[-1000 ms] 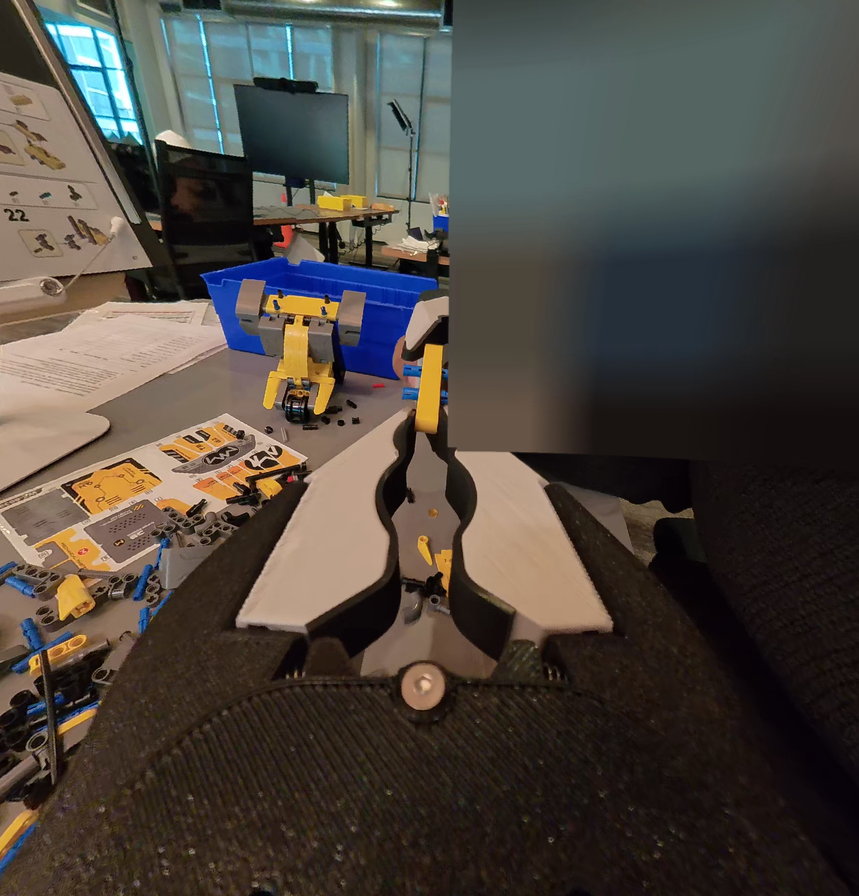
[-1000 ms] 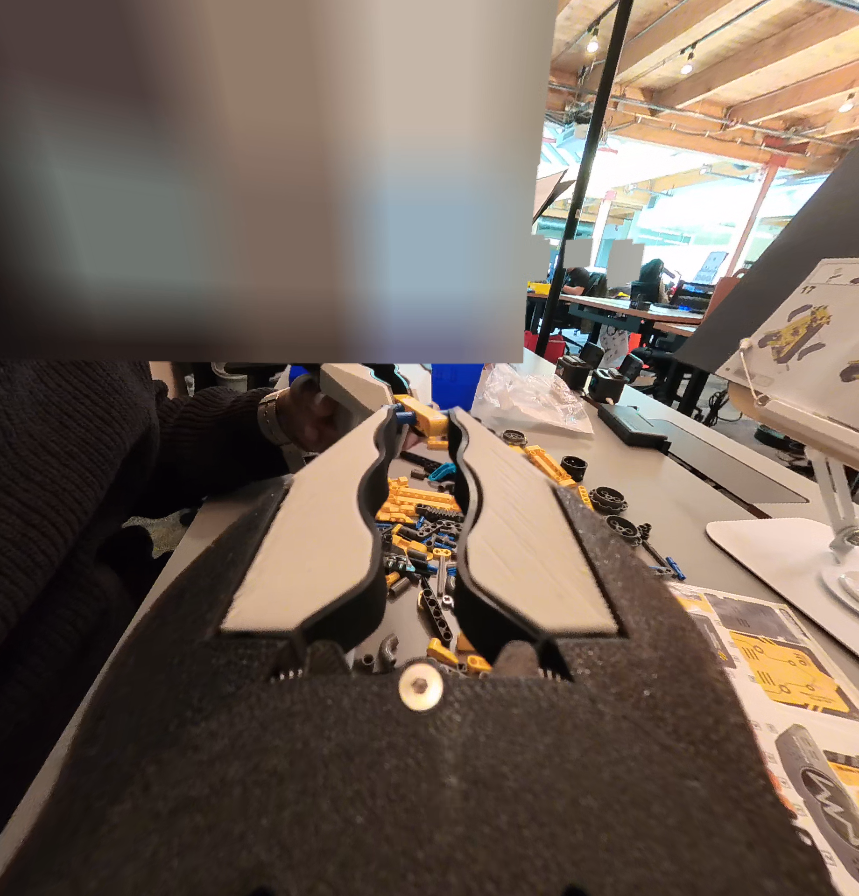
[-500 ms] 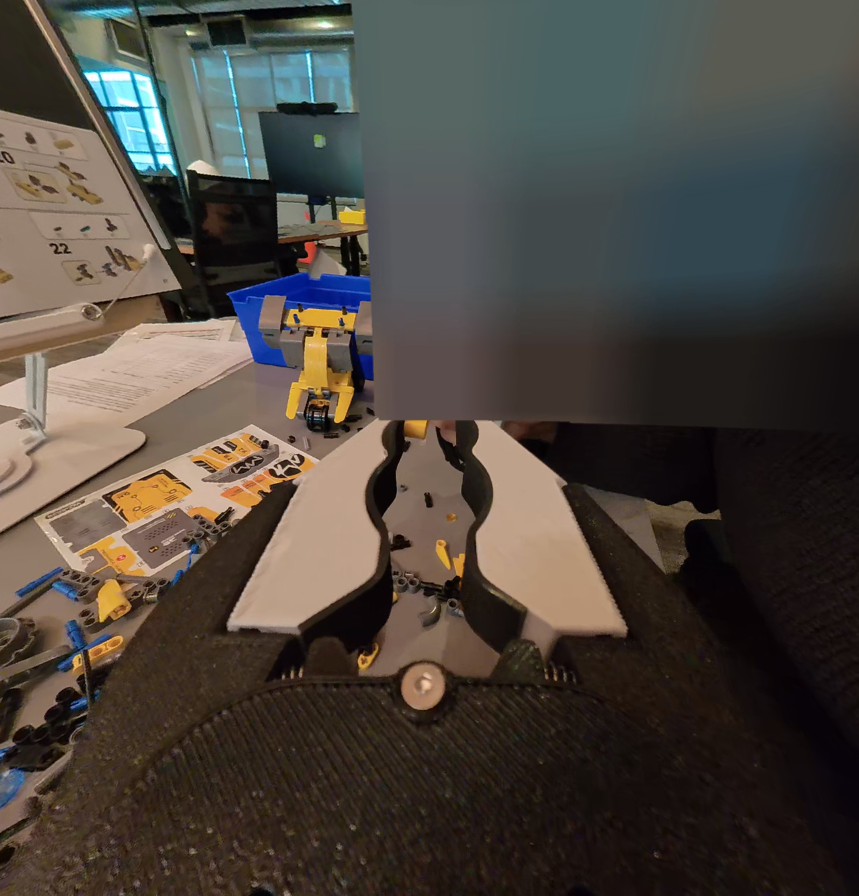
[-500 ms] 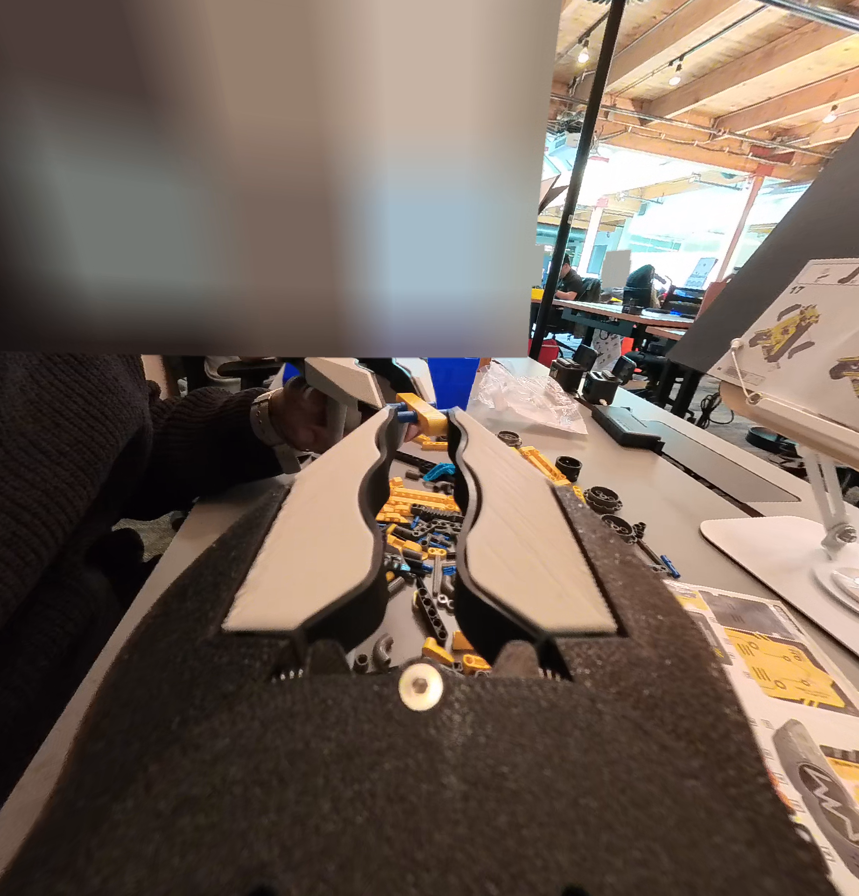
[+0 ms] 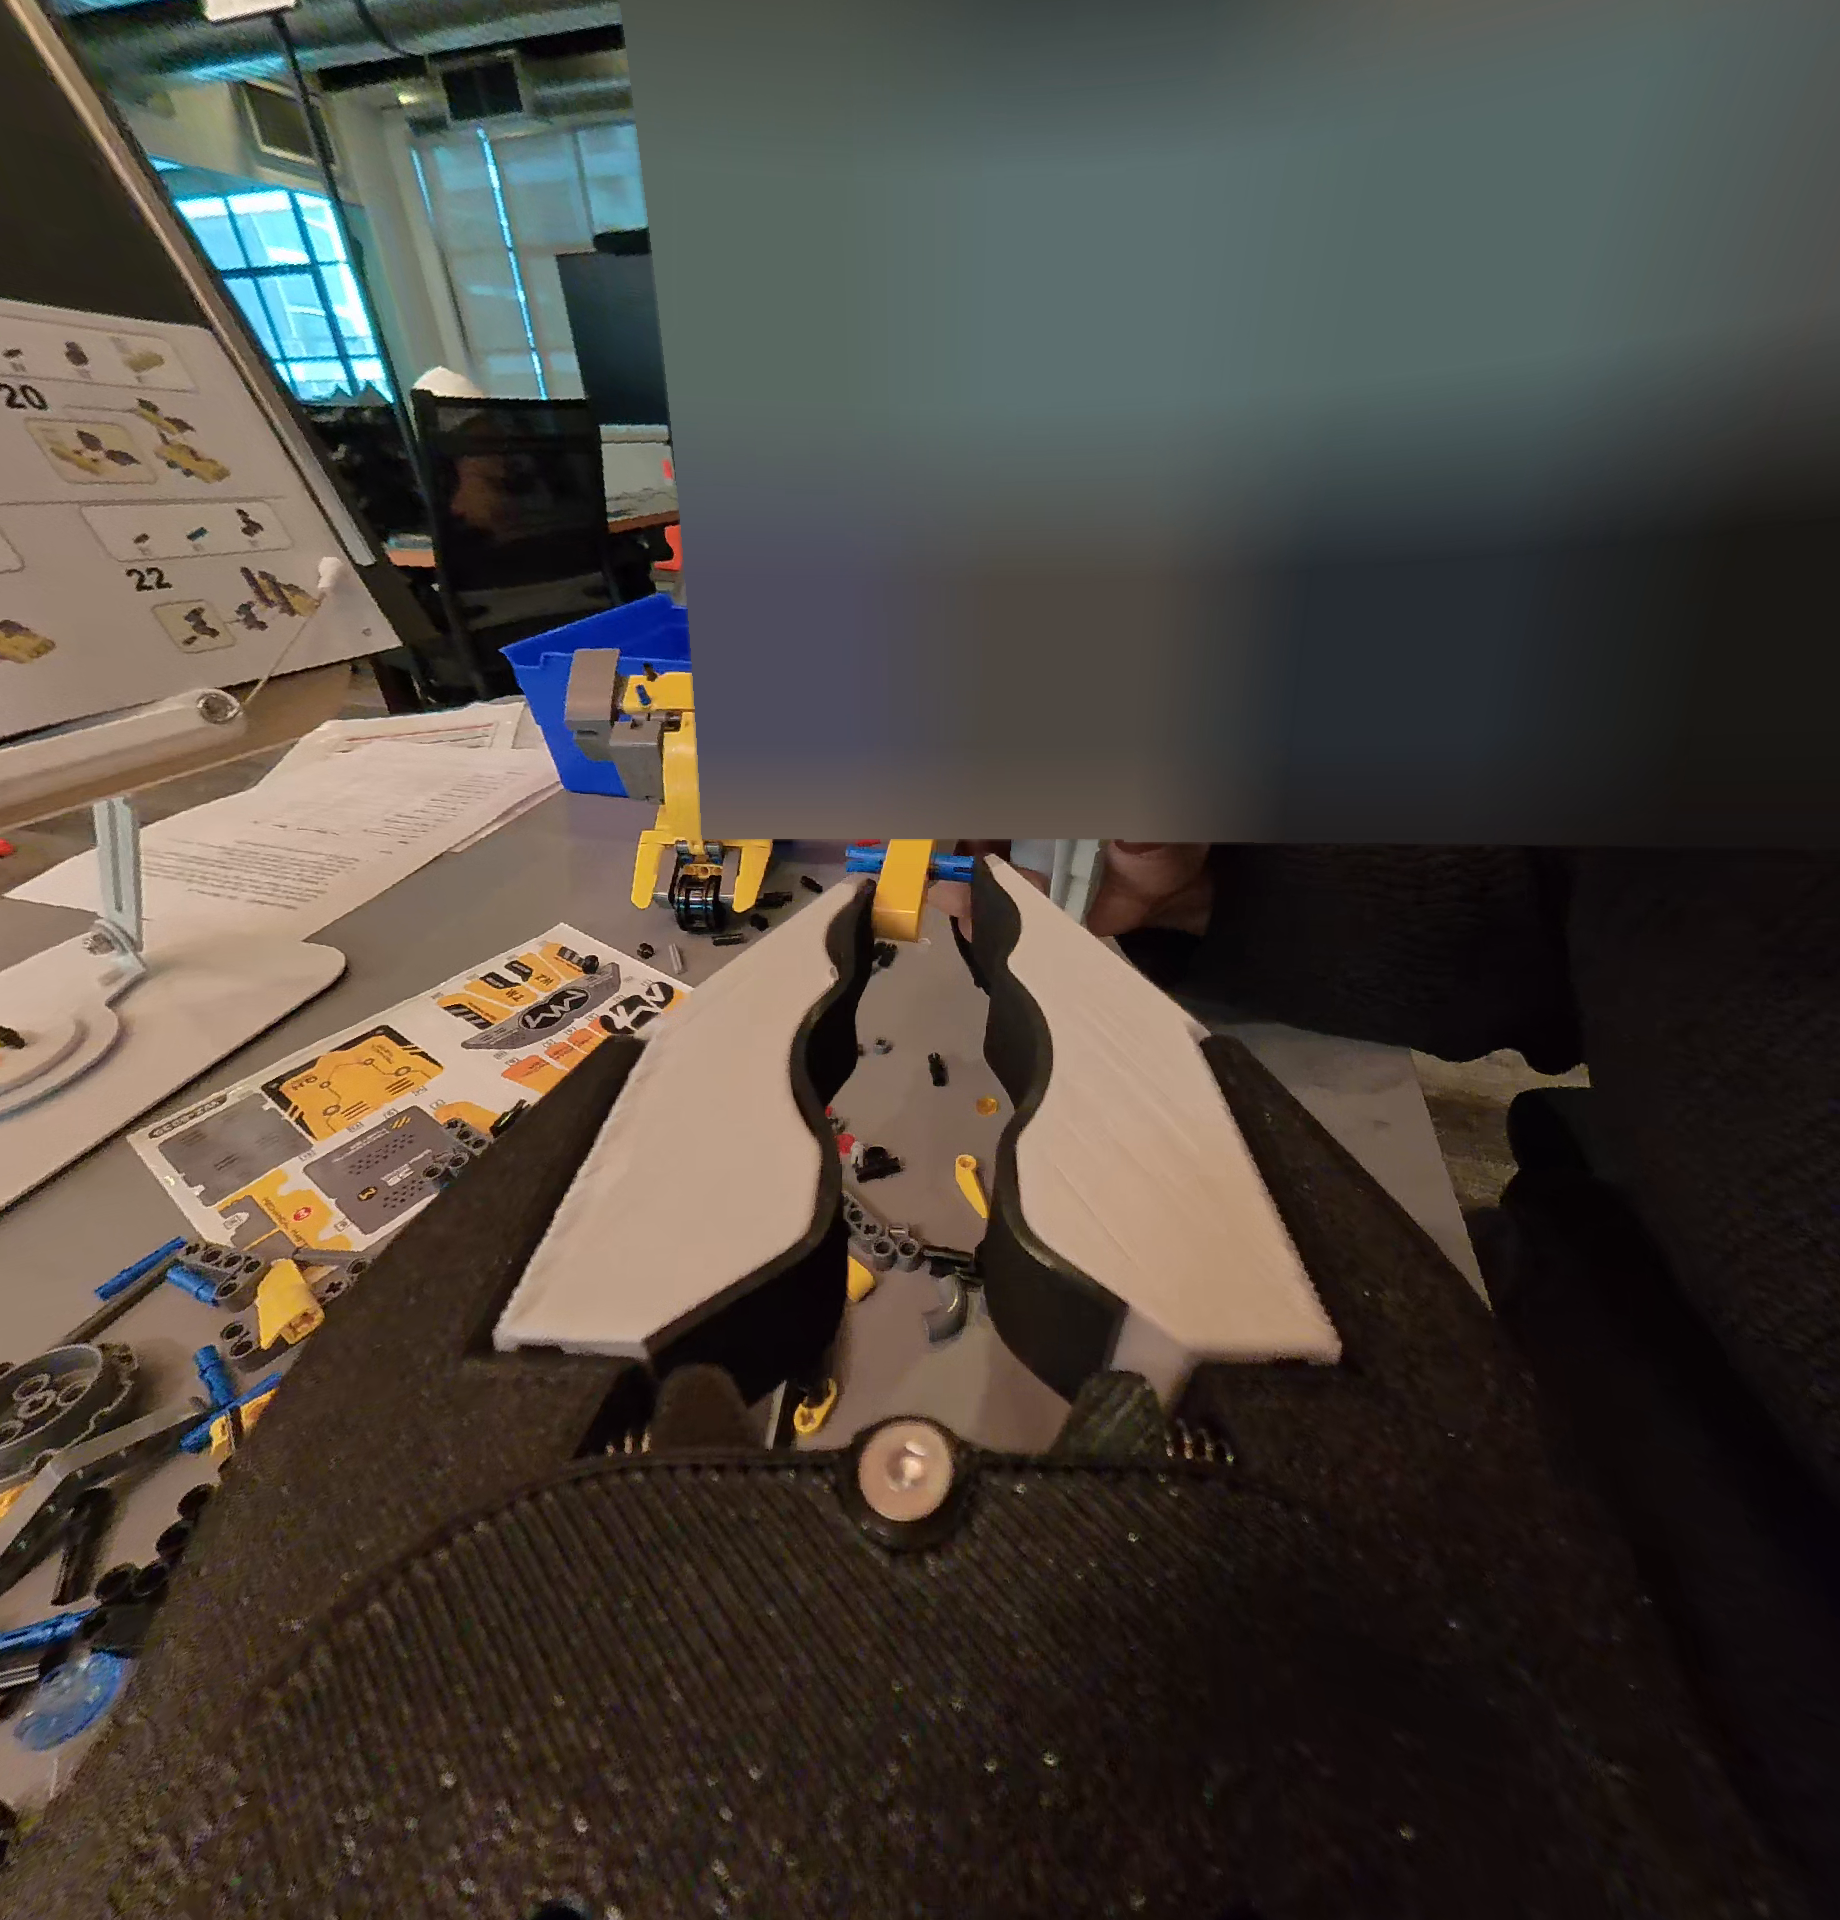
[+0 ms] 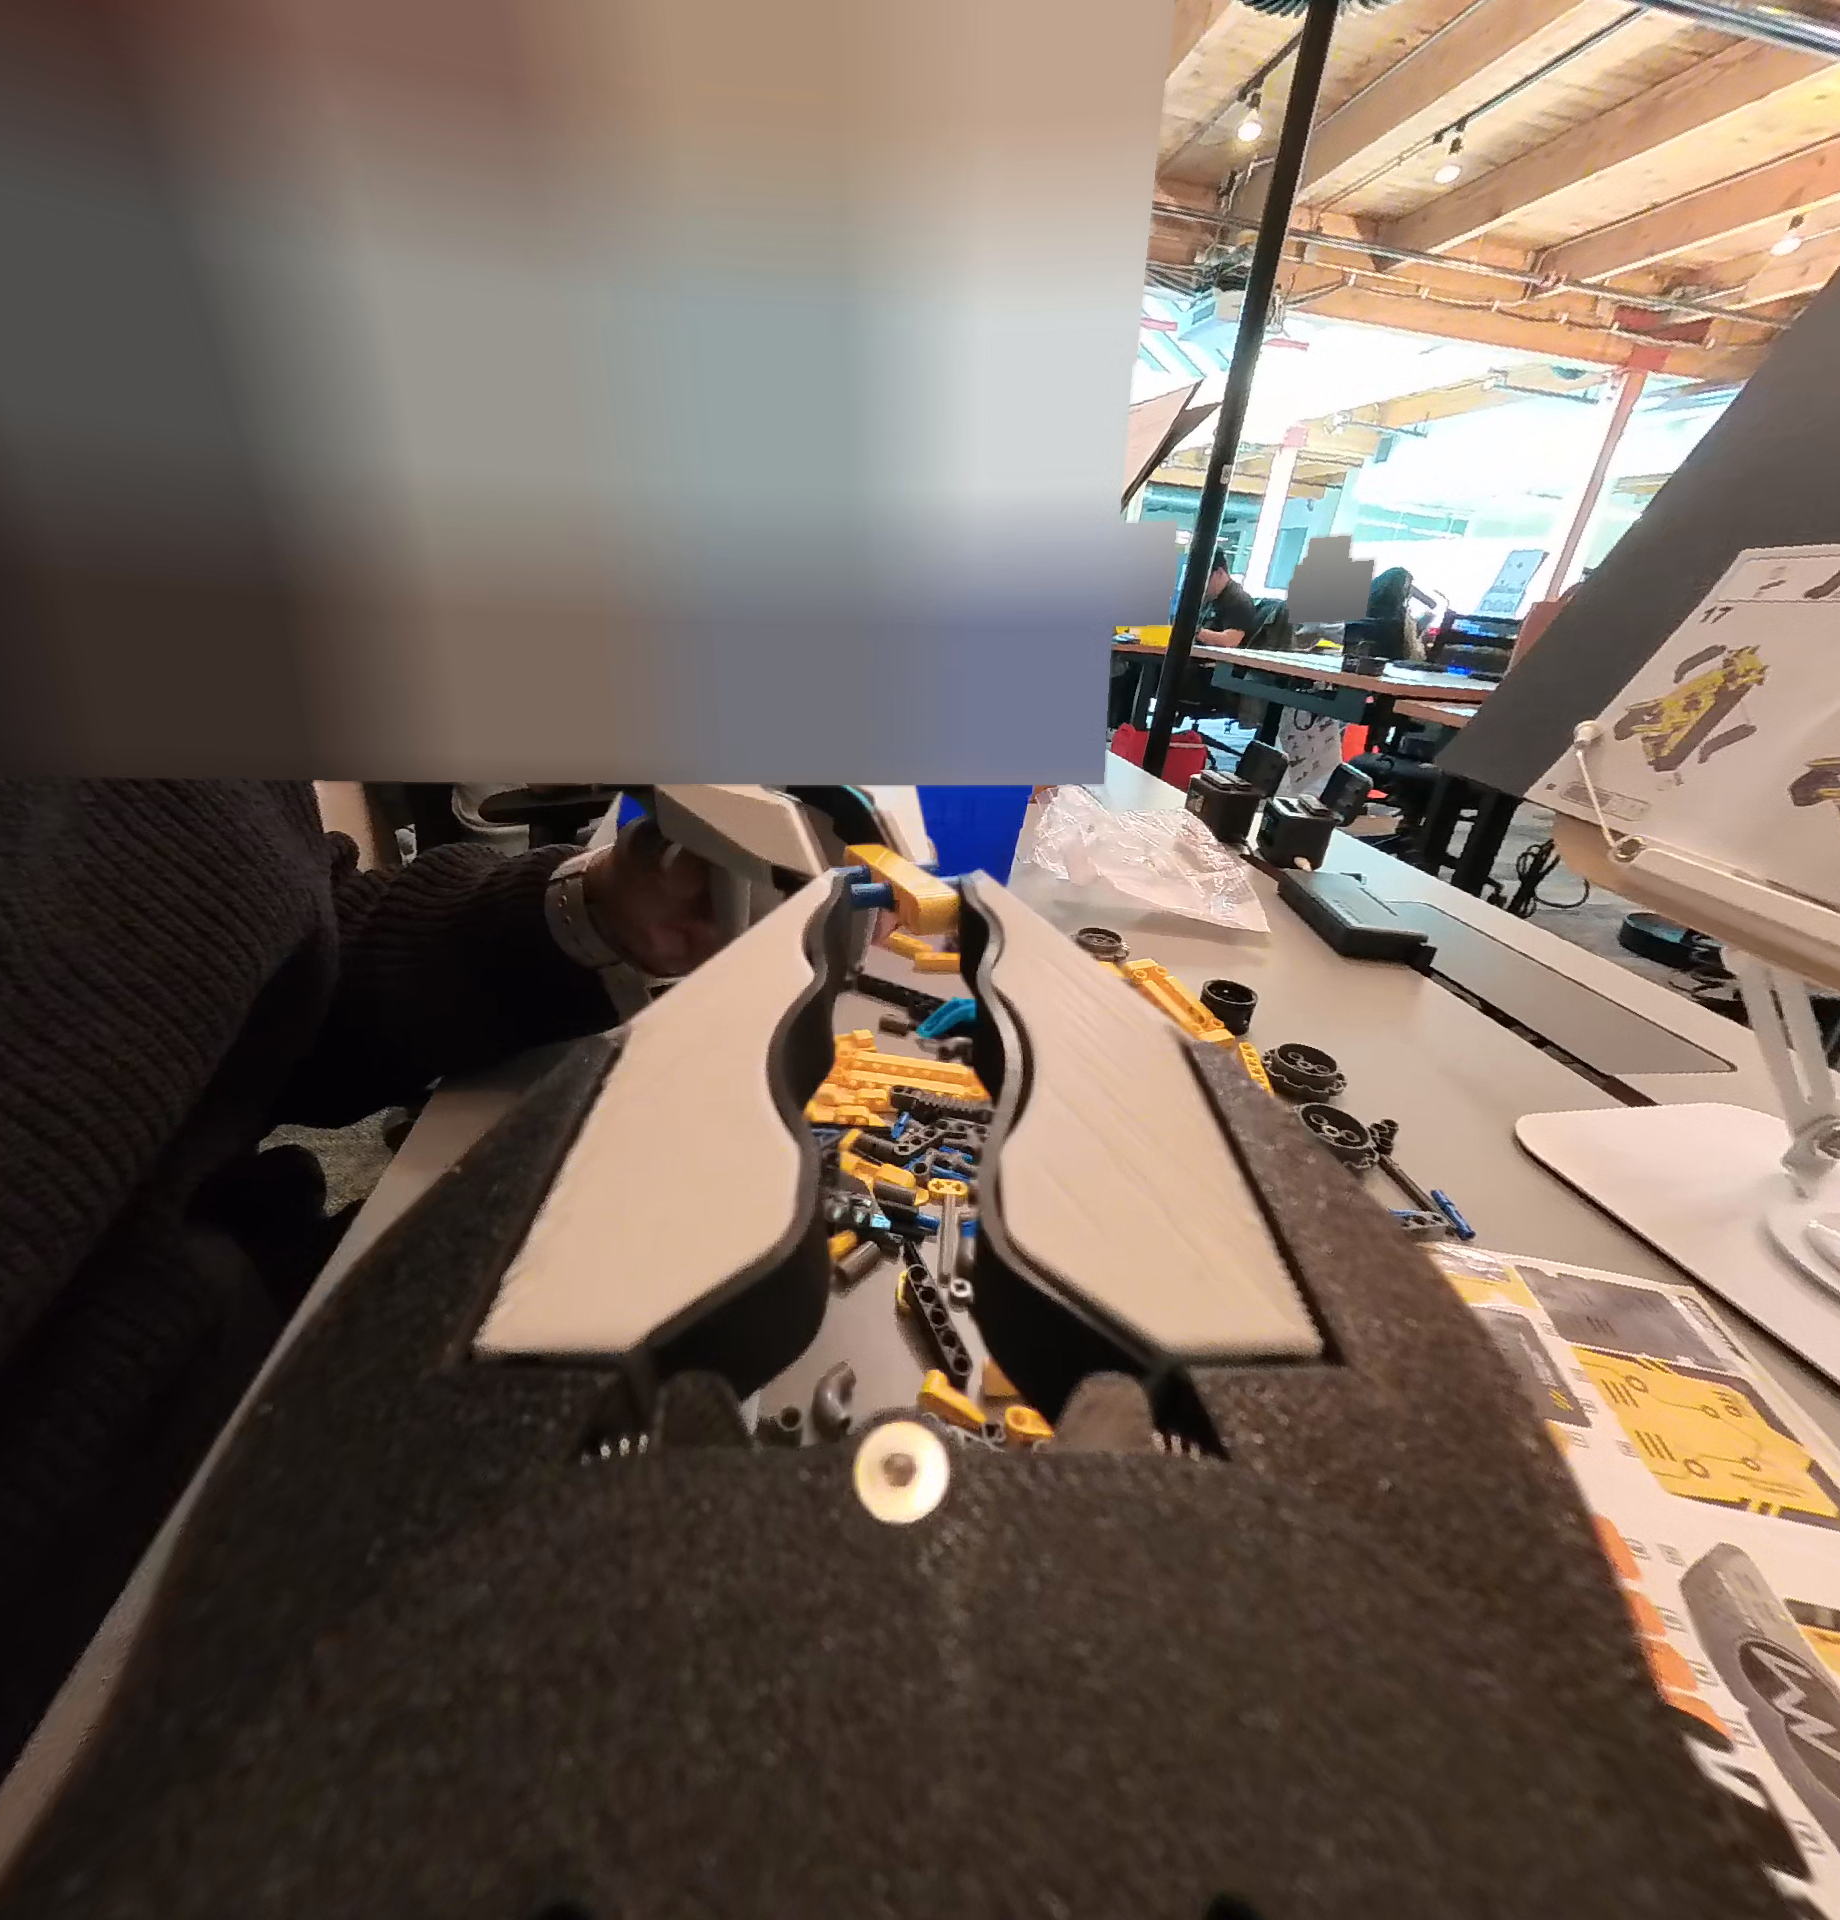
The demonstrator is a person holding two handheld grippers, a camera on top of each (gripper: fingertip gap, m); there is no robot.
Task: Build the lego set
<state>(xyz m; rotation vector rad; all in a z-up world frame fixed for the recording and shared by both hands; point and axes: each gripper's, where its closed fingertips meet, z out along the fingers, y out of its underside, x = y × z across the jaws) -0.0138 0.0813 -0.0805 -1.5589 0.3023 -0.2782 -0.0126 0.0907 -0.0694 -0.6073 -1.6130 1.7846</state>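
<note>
Both grippers' jaws pinch one yellow piece (image 5: 903, 891) above the printed sticker sheet (image 5: 396, 1101).

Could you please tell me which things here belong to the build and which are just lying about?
Build: yellow piece gripped by both tools, left and right; half-built model; loose pieces; instruction booklet.
Lying about: blue bin; printed papers; plastic bag.

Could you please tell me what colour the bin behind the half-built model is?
The bin is blue, clearest in the left wrist view.
</note>
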